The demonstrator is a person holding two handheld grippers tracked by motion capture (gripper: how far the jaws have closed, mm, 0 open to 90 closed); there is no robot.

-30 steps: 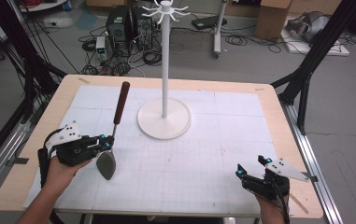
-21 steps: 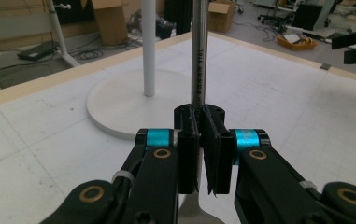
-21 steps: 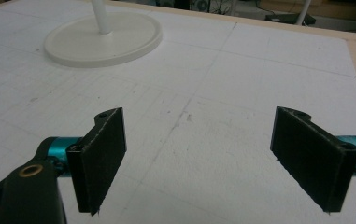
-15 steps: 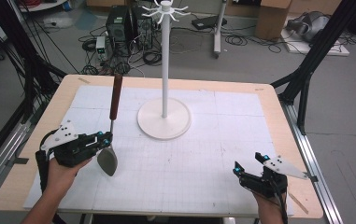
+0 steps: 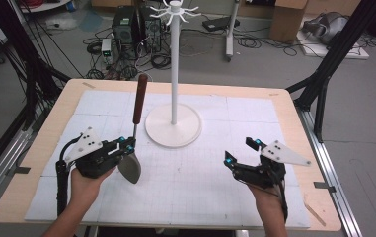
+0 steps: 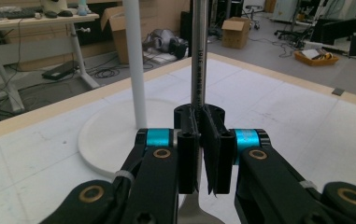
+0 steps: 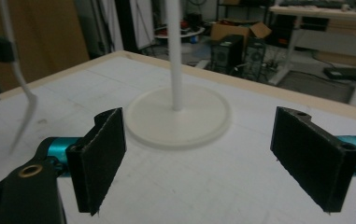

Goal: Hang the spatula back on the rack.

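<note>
With my left gripper (image 5: 126,146) clamped on the metal shank of the spatula (image 5: 134,129), I hold it nearly upright, blade down, above the table's (image 5: 284,106) left half beside the rack's (image 5: 173,74) base. My right gripper (image 5: 244,151) hangs spread wide and empty near the right edge. Likely next step — raising the brown handle toward the top hooks, which calls for lift and alignment.

Spatula (image 5: 135,129): dark brown handle, grey metal blade
Stand (image 5: 173,117): white
Table (image 5: 284,106): pale wood rim, white gridded mat
Grippers: black (cyan accents)
</note>
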